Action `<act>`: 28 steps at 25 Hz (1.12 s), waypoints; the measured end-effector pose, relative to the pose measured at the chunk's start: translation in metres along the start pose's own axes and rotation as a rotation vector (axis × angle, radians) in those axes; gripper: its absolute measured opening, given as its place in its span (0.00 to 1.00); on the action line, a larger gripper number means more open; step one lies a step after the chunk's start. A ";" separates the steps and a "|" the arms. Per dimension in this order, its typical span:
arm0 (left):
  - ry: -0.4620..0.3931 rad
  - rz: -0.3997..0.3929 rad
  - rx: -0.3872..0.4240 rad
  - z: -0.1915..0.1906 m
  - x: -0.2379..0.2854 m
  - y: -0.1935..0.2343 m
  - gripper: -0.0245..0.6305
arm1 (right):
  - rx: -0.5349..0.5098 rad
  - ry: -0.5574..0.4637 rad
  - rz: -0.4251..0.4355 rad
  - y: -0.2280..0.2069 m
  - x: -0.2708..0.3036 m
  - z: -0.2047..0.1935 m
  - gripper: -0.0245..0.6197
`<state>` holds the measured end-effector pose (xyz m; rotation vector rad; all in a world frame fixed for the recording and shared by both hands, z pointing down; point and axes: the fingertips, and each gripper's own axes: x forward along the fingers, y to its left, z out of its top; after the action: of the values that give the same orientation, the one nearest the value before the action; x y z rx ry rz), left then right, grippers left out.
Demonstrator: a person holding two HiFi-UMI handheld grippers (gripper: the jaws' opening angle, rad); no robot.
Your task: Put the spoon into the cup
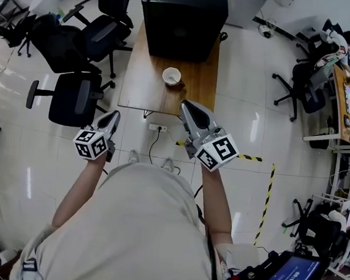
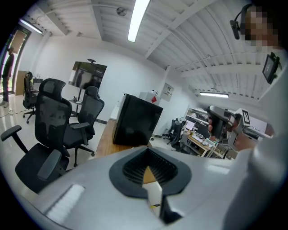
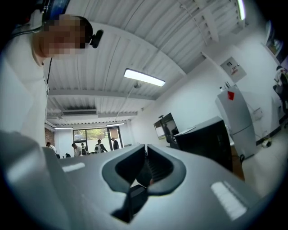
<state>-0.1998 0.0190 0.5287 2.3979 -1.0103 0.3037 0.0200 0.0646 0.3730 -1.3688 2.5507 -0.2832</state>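
Nearest you: left tool (image 1: 112,121) held low by your hip, jaws together, nothing between them. Right tool (image 1: 189,109) held higher and further forward, jaws also closed, empty. You stand on the tiled floor, short of the desk (image 1: 137,86). On it, near the front edge and right of centre, sits the cup (image 1: 172,76), upright, mouth up. Behind it, at the far end, a black box (image 1: 184,17). No spoon shows in any view, neither on the desk nor in a tool, so the step in hand looks like approach and search. Close in on the desk first, scan the top and behind the box, and open one tool only once the spoon is found; keep the other free to steady the cup. Count: two tools, one desk, one cup, one black box, no spoon seen.
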 end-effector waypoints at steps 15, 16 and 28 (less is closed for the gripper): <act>0.028 0.000 -0.045 -0.016 -0.014 0.064 0.04 | 0.031 0.122 -0.153 -0.006 -0.011 -0.082 0.18; 0.025 0.003 -0.046 -0.016 -0.013 0.065 0.04 | 0.029 0.133 -0.153 -0.007 -0.012 -0.086 0.19; 0.072 -0.048 -0.052 -0.038 0.001 0.045 0.04 | 0.047 0.142 -0.202 -0.014 -0.024 -0.105 0.21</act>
<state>-0.2312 0.0121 0.5778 2.3434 -0.9157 0.3390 0.0130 0.0829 0.4799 -1.6460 2.4989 -0.4899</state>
